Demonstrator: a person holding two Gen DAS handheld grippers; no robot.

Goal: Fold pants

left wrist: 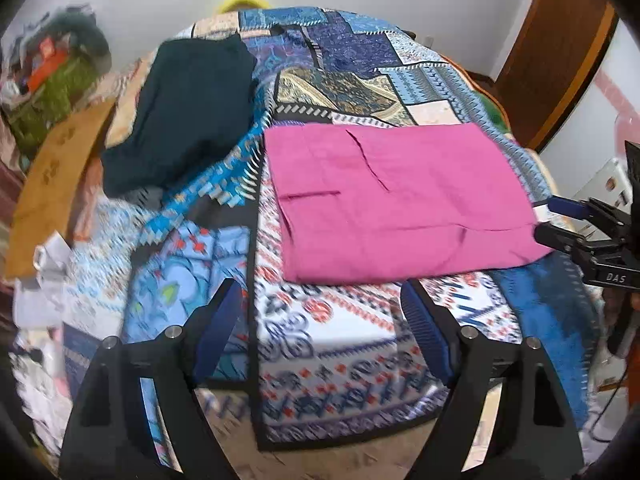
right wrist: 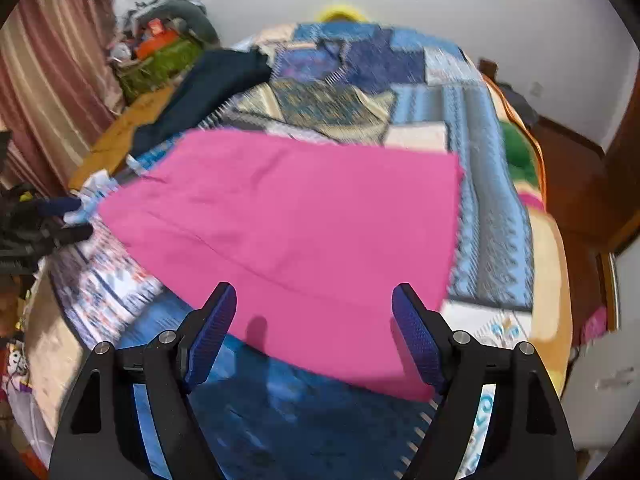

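**Pink pants lay ahead of both open jaws, nearer the right**

The folded pink cotton pants (right wrist: 296, 236) lay flat on the patchwork-quilted bed (left wrist: 332, 360), long axis crosswise to both jaws. The right gripper (right wrist: 314, 334) hovered wide open and empty directly over their near edge. The left gripper (left wrist: 320, 320), equally open and empty, sat just short of that edge.

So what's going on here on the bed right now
A person holding two handheld grippers is folding clothes on a patchwork bedspread. The pink pants lie folded into a flat rectangle, and neither gripper is touching them. The left gripper and the right gripper are both open, holding nothing. A dark folded garment lies farther back, apart from the pants.
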